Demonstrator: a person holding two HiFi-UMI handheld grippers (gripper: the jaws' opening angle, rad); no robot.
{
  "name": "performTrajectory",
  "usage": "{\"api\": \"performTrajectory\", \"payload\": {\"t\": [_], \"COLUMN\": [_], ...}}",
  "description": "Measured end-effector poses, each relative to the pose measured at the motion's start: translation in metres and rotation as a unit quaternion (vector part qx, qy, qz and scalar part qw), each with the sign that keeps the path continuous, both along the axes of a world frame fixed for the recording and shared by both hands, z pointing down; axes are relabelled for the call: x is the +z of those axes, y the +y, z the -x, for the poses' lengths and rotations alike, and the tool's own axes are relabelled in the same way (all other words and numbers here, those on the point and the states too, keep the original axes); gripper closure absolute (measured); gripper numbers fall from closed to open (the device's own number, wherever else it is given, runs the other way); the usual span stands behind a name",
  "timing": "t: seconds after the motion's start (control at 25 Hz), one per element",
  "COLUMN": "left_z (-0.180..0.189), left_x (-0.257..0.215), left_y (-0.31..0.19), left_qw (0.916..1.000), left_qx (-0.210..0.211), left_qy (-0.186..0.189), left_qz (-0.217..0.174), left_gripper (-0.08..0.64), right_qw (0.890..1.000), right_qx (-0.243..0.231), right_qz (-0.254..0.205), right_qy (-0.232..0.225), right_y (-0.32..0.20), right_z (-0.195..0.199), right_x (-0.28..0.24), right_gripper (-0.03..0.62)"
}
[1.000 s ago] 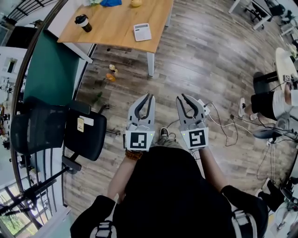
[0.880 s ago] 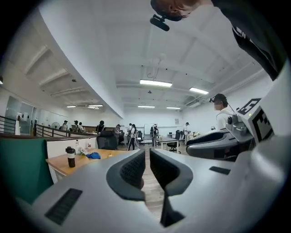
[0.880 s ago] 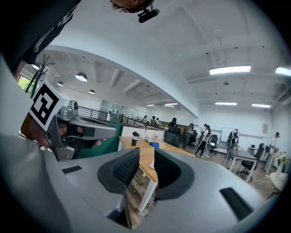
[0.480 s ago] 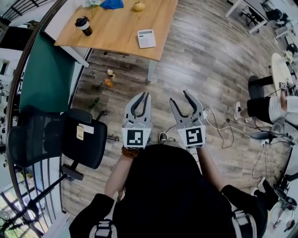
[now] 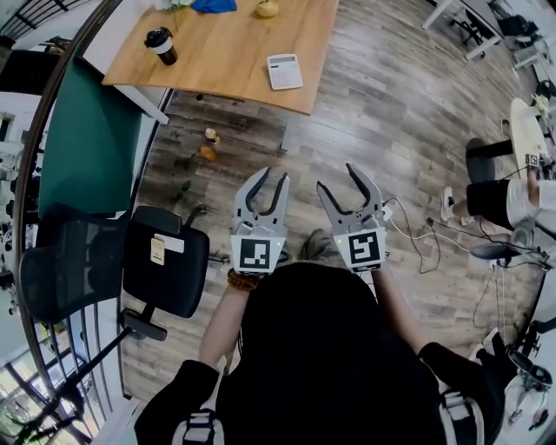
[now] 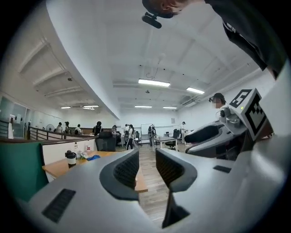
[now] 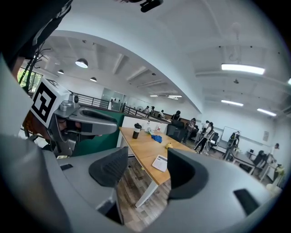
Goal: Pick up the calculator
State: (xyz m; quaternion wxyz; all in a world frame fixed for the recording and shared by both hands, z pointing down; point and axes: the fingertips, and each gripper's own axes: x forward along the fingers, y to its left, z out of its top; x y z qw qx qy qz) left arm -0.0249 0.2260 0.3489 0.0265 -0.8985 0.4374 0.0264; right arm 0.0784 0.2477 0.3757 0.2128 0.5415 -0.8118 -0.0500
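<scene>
Left tongs (image 5: pixel 273 176), right tongs (image 5: pixel 338 177): jaws just opening, empty.

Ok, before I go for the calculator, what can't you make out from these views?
Calculator: keys and display too small in the head and right gripper views.
Left gripper view: no calculator; the left gripper covers that end of the table.
Blue thing: cut off by the head view's top edge.
Small bits on the floor: too small to name.

Calculator (image 5: pixel 285 71) on the table (image 5: pixel 224 54) toward its right edge, cup (image 5: pixel 162 45) well apart at the left end.
</scene>
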Motion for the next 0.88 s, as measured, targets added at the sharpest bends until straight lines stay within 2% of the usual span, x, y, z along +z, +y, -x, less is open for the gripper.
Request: {"api": "performTrajectory", "payload": {"t": [0.12, 0.28, 0.4, 0.52, 0.72, 0.88], "left_z": [0.009, 0.019, 0.024, 0.030, 0.025, 0.015], "left_x": [0.005, 0.016, 0.015, 0.009, 0.007, 0.015], "left_y": [-0.009, -0.021, -0.039, -0.057, -0.088, -0.122], "left_qw": [0.9999, 0.9988, 0.9978, 0.9964, 0.9925, 0.9885], "left_qx": [-0.009, -0.021, -0.043, -0.070, -0.104, -0.124], "left_qy": [0.001, -0.034, -0.049, -0.046, -0.063, -0.080], "left_qz": [0.012, 0.026, 0.016, 0.008, 0.014, 0.033], "left_gripper": [0.425, 0.425, 0.425, 0.426, 0.434, 0.436], "right_qw": [1.000, 1.000, 0.998, 0.997, 0.995, 0.993], "right_qx": [-0.002, -0.004, -0.031, -0.058, -0.095, -0.117], "right_qz": [0.005, 0.031, 0.046, 0.041, 0.026, 0.031], "right_qy": [0.011, 0.000, 0.005, 0.012, 0.012, 0.009], "right_y": [-0.008, -0.018, -0.033, -0.056, -0.102, -0.135], "right_z": [-0.003, -0.014, -0.014, -0.013, -0.021, -0.030], "right_x": [0.002, 0.011, 0.017, 0.016, 0.012, 0.013], "right_gripper": [0.313, 0.313, 0.310, 0.308, 0.308, 0.308]}}
